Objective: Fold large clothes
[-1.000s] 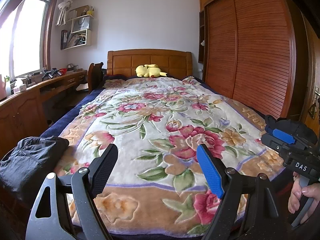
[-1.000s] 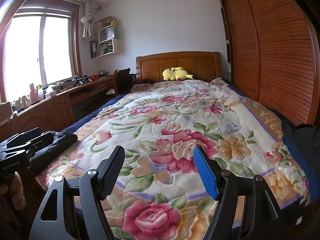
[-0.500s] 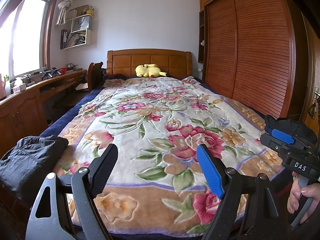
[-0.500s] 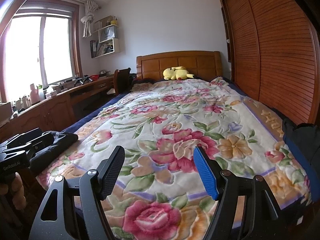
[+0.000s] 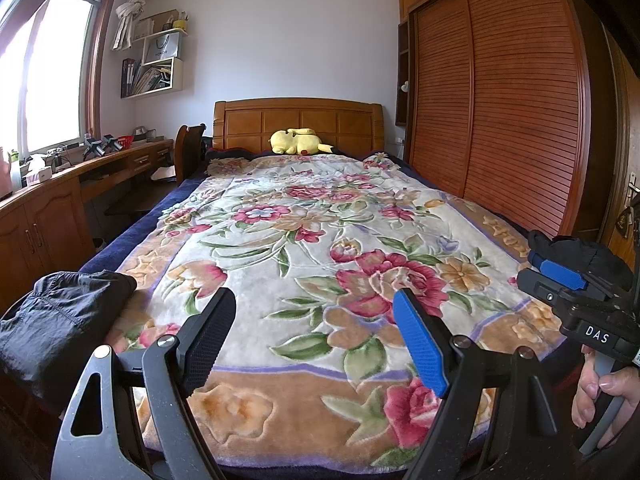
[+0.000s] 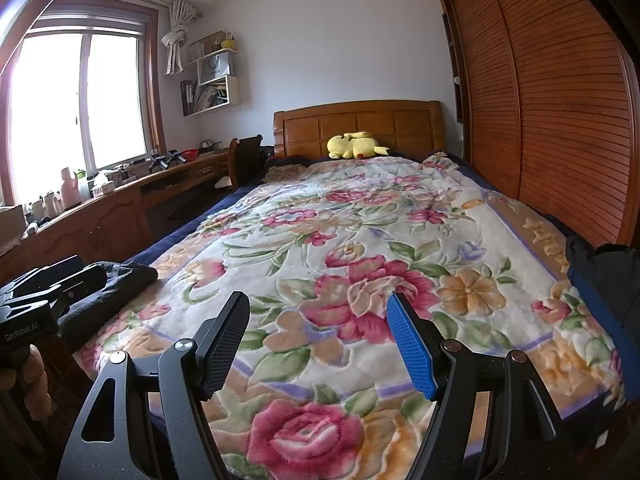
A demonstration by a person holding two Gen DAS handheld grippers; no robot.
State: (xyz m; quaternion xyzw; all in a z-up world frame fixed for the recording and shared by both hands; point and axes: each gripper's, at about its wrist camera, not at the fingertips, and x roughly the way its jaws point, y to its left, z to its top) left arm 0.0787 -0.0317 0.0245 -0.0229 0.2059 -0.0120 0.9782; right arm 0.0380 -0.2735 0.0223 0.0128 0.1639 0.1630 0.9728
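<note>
Ahead of me the floral blanket point(image 5: 320, 248) lies flat and bare down the bed's middle, so I have open passage there. On the near left corner a dark folded garment point(image 5: 60, 316) blocks the way; another dark garment point(image 6: 608, 280) blocks the near right edge. The yellow plush toy point(image 5: 296, 142) sits far off at the headboard point(image 5: 296, 118). The wardrobe doors point(image 5: 500, 112) crowd the right side, the desk point(image 5: 48, 208) the left.

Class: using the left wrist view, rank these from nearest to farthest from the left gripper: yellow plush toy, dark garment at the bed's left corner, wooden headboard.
1. Dark garment, near left corner of the bed.
2. Yellow plush toy, far end of the bed.
3. Wooden headboard, behind the toy.
</note>
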